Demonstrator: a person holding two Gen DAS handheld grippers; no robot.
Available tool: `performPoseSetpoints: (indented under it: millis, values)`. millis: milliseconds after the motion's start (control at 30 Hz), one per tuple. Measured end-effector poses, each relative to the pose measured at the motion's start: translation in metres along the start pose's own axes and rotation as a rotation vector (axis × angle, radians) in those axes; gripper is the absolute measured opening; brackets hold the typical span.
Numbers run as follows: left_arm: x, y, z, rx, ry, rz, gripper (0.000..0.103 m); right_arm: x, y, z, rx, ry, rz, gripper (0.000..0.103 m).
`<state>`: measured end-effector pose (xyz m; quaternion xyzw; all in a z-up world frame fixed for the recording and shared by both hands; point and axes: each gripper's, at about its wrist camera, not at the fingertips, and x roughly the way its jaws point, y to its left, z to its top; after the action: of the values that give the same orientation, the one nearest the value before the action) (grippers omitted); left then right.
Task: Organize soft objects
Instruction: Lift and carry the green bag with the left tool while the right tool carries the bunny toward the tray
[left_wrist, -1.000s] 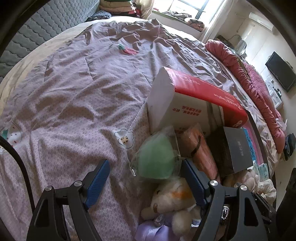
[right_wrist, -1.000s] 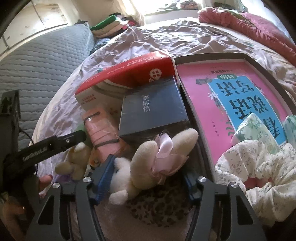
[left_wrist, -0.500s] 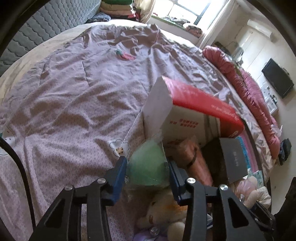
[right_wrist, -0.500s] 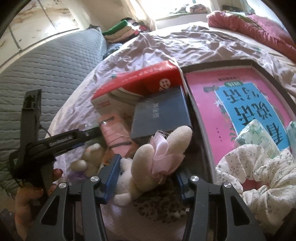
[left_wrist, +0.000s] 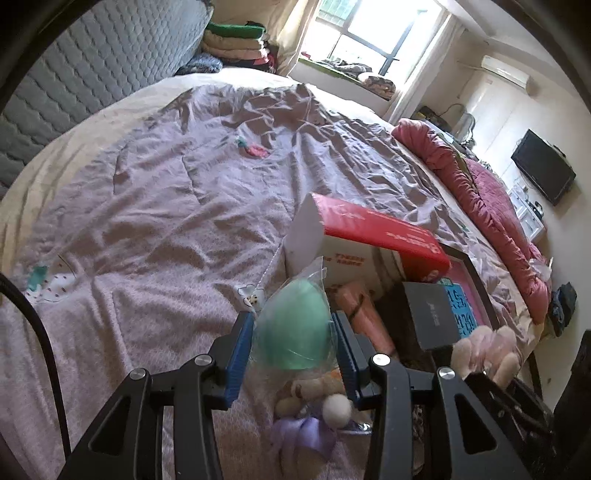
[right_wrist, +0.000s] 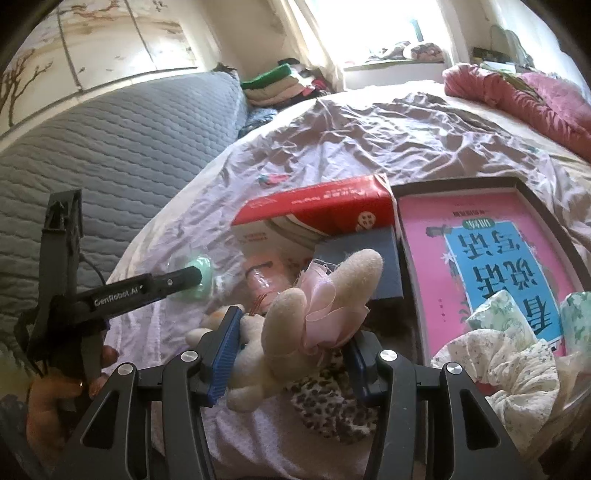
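My left gripper (left_wrist: 293, 332) is shut on a green sponge egg in a clear bag (left_wrist: 293, 326), lifted off the lilac bedspread; from the right wrist view the same sponge (right_wrist: 201, 277) shows at that gripper's tip. My right gripper (right_wrist: 291, 338) is shut on a cream plush rabbit with a pink bow (right_wrist: 295, 317), also raised. In the left wrist view the rabbit (left_wrist: 487, 349) appears at the right. A small cream plush with a purple bow (left_wrist: 314, 406) lies under the left gripper. A leopard-print scrunchie (right_wrist: 332, 402) and a floral scrunchie (right_wrist: 513, 376) lie near the right gripper.
A red-and-white box (left_wrist: 362, 240), a pink packet (left_wrist: 365, 314), a dark grey box (left_wrist: 430, 314) and a black-framed pink book (right_wrist: 491, 266) crowd the bed's near side. A red quilt (left_wrist: 491, 206) runs along the far edge. A quilted grey headboard (right_wrist: 110, 155) stands at left.
Both grippers closed, the left on the bagged green sponge and the right on the plush rabbit, then rose with them off the bedspread.
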<state>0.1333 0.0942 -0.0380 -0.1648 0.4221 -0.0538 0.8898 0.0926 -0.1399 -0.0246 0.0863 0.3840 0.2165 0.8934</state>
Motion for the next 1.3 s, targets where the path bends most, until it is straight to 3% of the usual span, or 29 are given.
performPoseSetpoints:
  millis: [700,1300]
  values:
    - [-0.070,-0.091,-0.015,0.158,-0.078,-0.044,0.043,-0.084,-0.019,0.015,0.022,-0.123,0.009,0.053]
    - [-0.082,-0.175,-0.039,0.305,-0.058,-0.071,0.043,-0.149,-0.059,0.026,0.082,-0.239,-0.049,0.053]
